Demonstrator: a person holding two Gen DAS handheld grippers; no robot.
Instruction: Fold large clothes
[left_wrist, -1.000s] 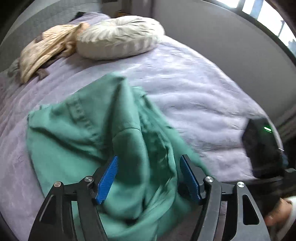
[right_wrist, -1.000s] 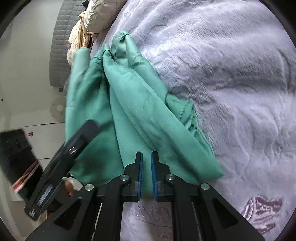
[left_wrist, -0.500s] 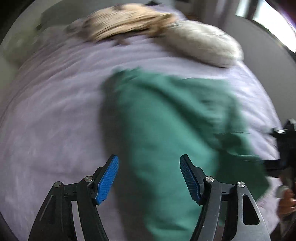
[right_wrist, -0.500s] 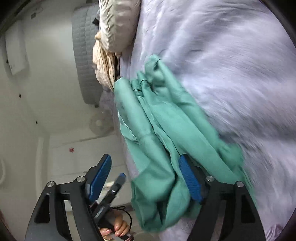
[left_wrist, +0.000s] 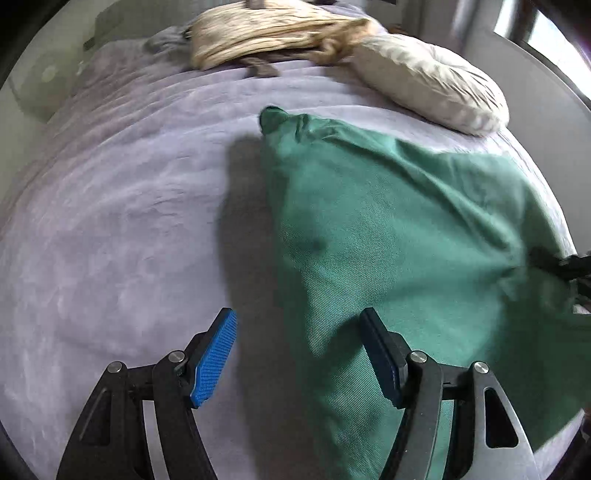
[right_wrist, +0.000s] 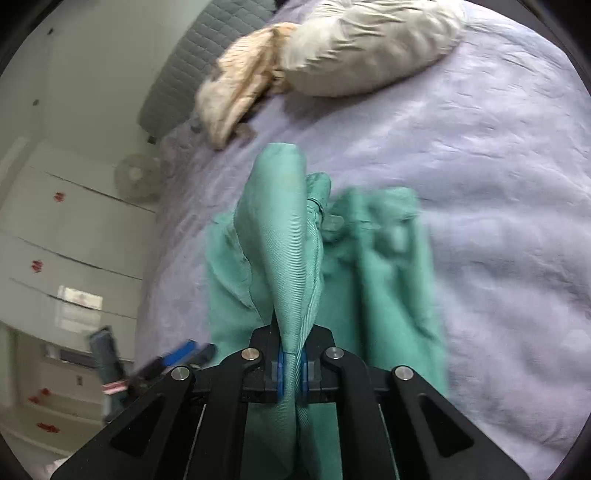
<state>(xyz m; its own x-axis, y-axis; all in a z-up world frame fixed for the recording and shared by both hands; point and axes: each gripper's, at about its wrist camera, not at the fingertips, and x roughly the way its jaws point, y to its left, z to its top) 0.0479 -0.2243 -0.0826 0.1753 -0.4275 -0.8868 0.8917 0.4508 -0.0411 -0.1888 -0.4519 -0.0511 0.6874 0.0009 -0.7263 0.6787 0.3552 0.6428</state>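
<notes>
The green garment (left_wrist: 406, 229) lies on the lilac bedspread (left_wrist: 129, 221), below the pillow (left_wrist: 436, 85). The right gripper (right_wrist: 291, 369) is clenched on a raised fold of it. The left gripper (left_wrist: 299, 354) is opening, its pads not pressing the cloth edge.

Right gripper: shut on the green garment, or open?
Shut on it. The right gripper has its blue pads pressed on a bunched ridge of the green garment, which rises from the purple bedspread.

A home bedroom: lilac-covered bed (left_wrist: 110, 221), pillow (left_wrist: 424, 85), wardrobe doors (right_wrist: 55, 229).
</notes>
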